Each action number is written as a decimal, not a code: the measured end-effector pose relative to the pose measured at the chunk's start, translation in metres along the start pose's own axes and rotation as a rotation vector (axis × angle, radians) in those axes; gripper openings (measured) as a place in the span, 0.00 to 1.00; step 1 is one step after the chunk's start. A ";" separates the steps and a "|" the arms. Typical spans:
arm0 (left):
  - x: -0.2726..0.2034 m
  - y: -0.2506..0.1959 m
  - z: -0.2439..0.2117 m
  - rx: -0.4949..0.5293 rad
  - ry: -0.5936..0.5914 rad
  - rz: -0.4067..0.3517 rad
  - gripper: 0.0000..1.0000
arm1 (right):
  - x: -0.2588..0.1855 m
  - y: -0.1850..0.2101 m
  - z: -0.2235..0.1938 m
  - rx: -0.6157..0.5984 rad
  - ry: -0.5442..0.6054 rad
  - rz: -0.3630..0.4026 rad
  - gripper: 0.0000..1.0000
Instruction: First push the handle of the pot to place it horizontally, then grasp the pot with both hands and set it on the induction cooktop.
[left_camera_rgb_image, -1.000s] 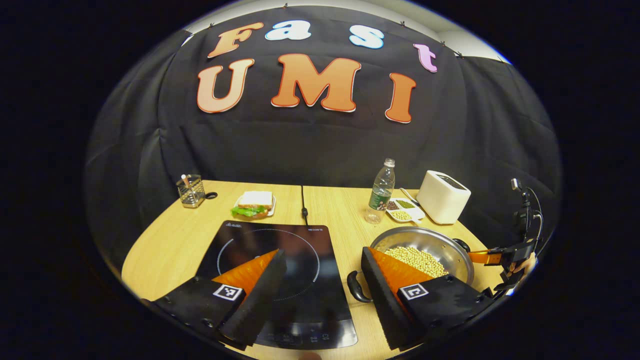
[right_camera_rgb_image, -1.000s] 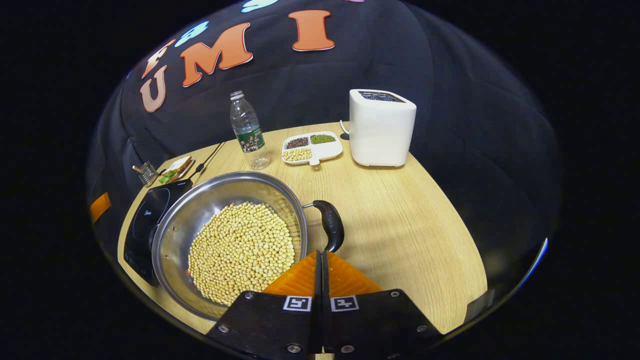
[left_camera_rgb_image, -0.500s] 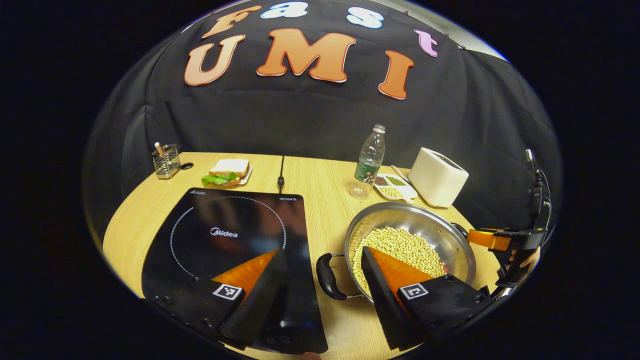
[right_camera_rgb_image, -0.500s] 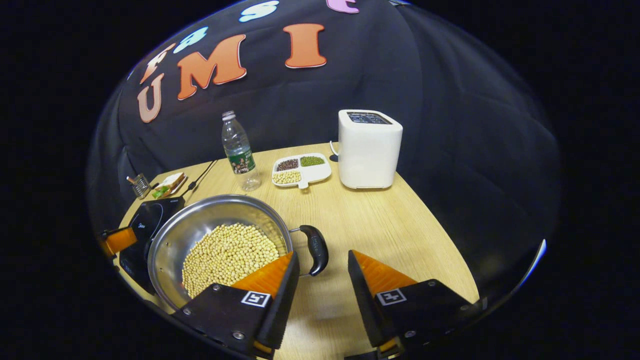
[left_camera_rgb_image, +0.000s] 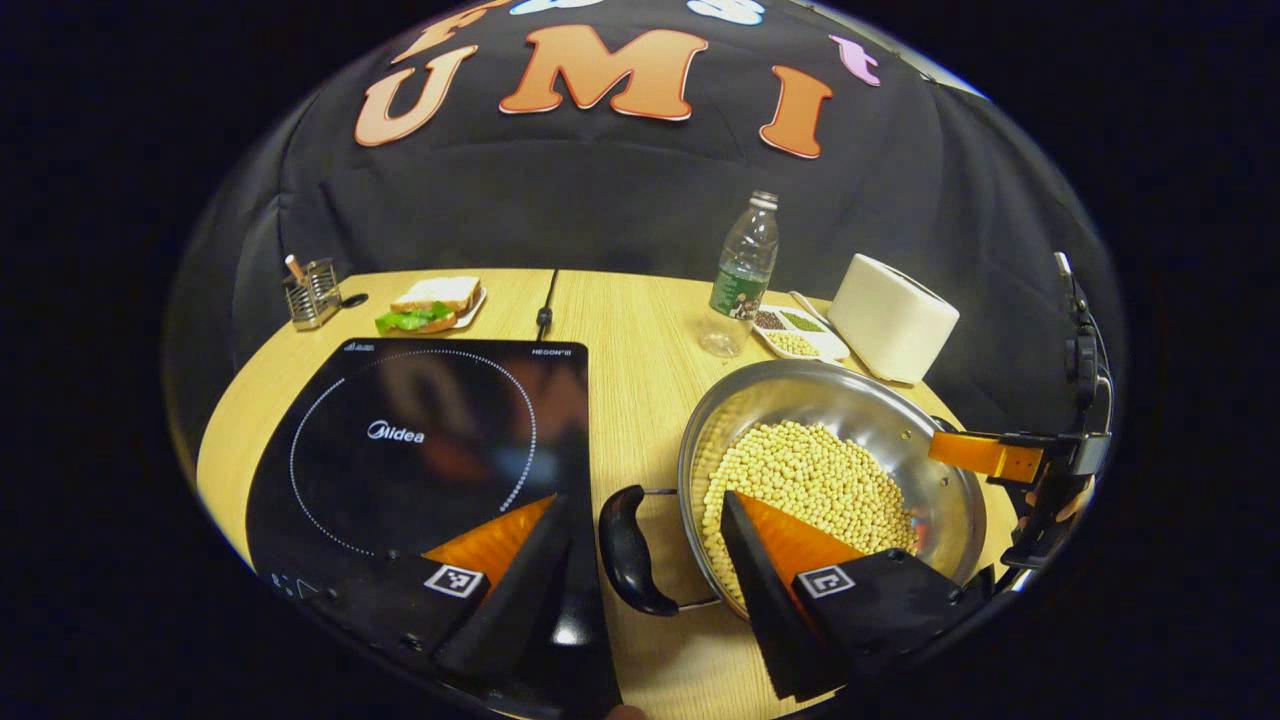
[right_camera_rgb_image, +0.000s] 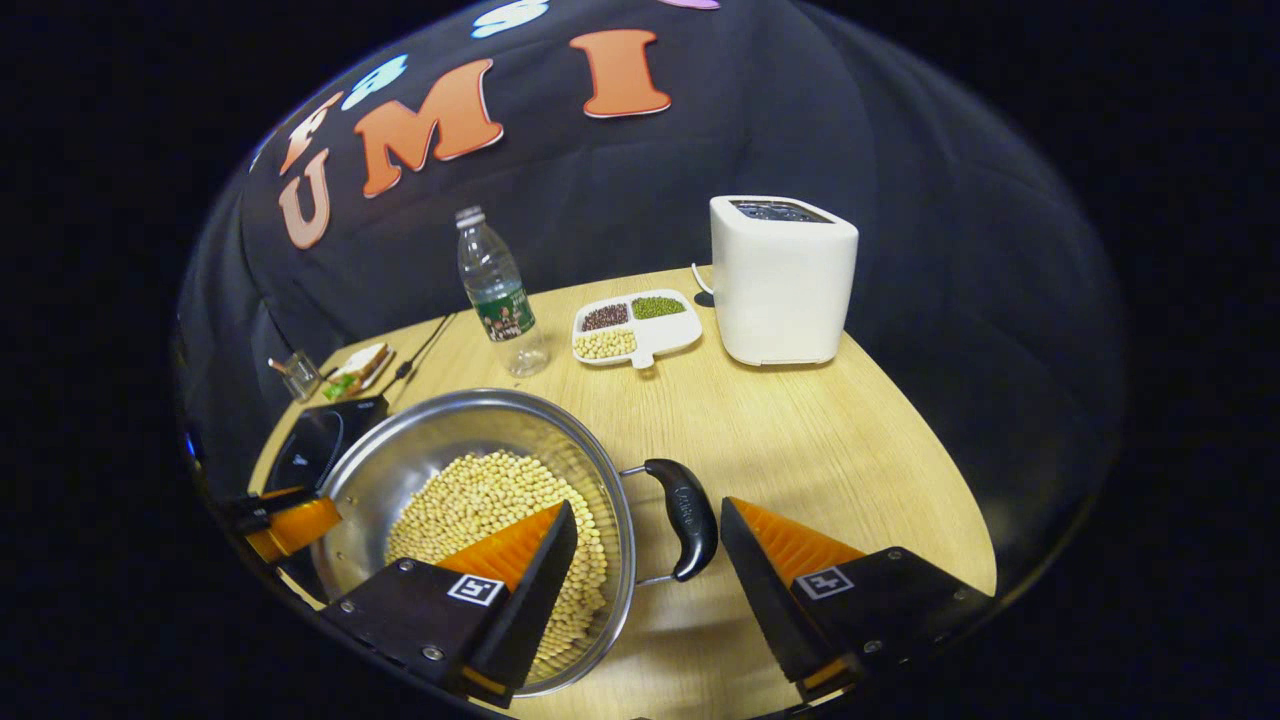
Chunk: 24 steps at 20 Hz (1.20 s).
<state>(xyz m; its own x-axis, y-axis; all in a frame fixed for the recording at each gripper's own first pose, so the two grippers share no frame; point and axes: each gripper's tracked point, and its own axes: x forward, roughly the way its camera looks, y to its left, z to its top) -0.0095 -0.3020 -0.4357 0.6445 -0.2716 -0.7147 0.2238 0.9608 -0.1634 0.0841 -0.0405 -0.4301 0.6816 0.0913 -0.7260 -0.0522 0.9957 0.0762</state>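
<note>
A steel pot (left_camera_rgb_image: 850, 400) (right_camera_rgb_image: 440, 440) filled with pale beans (left_camera_rgb_image: 810, 480) stands on the wooden table, right of the black induction cooktop (left_camera_rgb_image: 420, 440). Its near-side black handle (left_camera_rgb_image: 628, 548) lies between the fingers of my open left gripper (left_camera_rgb_image: 645, 545), with no finger touching it. Its other black handle (right_camera_rgb_image: 685, 515) sits between the fingers of my open right gripper (right_camera_rgb_image: 645, 545), also untouched. In the left gripper view, the right gripper (left_camera_rgb_image: 1010, 460) appears at the pot's far rim. The left gripper's fingertip (right_camera_rgb_image: 295, 525) shows at the pot's left edge in the right gripper view.
Behind the pot stand a water bottle (left_camera_rgb_image: 738, 275), a divided dish of beans (right_camera_rgb_image: 630, 325) and a white toaster (right_camera_rgb_image: 785, 280). A sandwich plate (left_camera_rgb_image: 432, 303) and a wire holder (left_camera_rgb_image: 310, 292) sit at the back left. The cooktop's cable (left_camera_rgb_image: 545, 300) runs back.
Both grippers have come forward and lower to straddle the pot's two handles. The right gripper, shut a second ago, has opened wide. The pot has not visibly moved.
</note>
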 end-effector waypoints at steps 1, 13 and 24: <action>0.003 0.001 0.003 0.013 -0.014 0.015 0.99 | 0.007 0.004 -0.005 -0.003 0.026 -0.001 0.90; 0.006 0.000 0.002 0.004 0.019 0.086 0.51 | 0.002 -0.003 0.002 0.128 -0.002 -0.029 0.42; -0.036 0.021 0.050 0.014 -0.010 0.088 0.53 | -0.037 0.027 0.033 0.190 -0.064 0.003 0.41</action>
<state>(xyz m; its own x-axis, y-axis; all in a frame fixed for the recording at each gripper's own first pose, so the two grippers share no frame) 0.0085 -0.2751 -0.3799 0.6692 -0.1869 -0.7192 0.1765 0.9801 -0.0904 0.0814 -0.0170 -0.3785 0.7271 0.0872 -0.6810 0.0801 0.9744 0.2103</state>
